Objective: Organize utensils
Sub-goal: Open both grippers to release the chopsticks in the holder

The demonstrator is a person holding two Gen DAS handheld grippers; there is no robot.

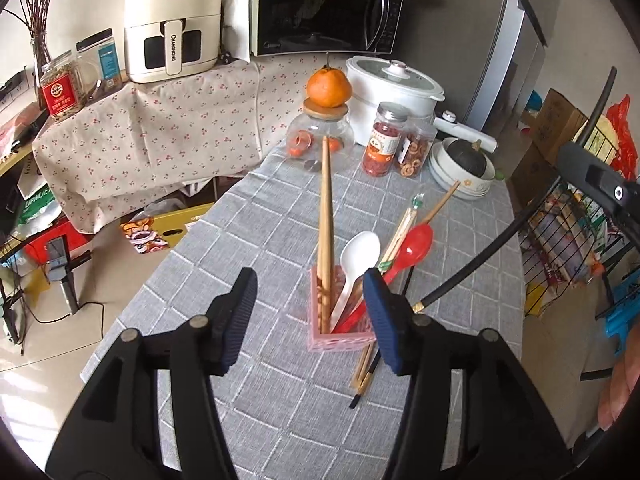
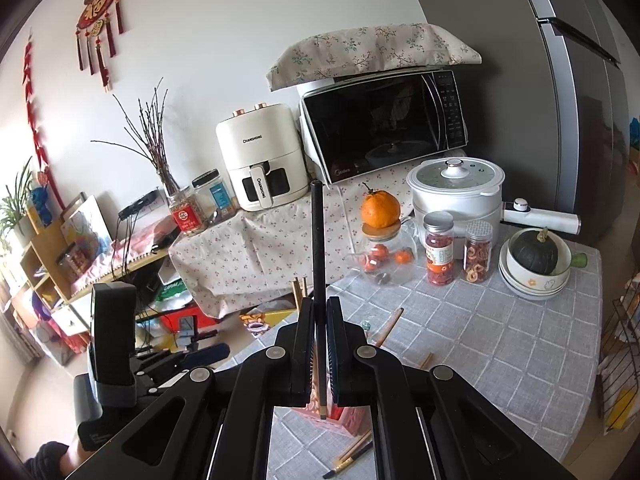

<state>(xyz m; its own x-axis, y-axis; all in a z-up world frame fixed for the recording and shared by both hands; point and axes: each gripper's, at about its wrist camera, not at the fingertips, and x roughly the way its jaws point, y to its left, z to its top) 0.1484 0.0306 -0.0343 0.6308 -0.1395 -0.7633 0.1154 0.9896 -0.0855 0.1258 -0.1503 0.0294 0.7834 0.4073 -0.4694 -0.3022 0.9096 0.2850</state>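
Observation:
A pink utensil holder [image 1: 340, 336] stands on the grey checked tablecloth [image 1: 260, 248]. It holds wooden chopsticks [image 1: 326, 216], a white spoon [image 1: 356, 264] and a red spoon [image 1: 412, 246]. My left gripper [image 1: 310, 320] is open, with the holder between its fingers. My right gripper [image 2: 320, 344] is shut on a black chopstick [image 2: 318, 240], held upright over the holder [image 2: 352, 420]; the same chopstick shows in the left wrist view [image 1: 520, 212]. Loose chopsticks [image 1: 366, 368] lie on the cloth beside the holder.
At the table's far end stand a glass jar with an orange on top [image 1: 328, 120], two spice jars [image 1: 386, 140], a white cooker [image 1: 392, 92] and stacked bowls with a dark squash [image 1: 466, 164]. A wire rack [image 1: 568, 240] is at the right.

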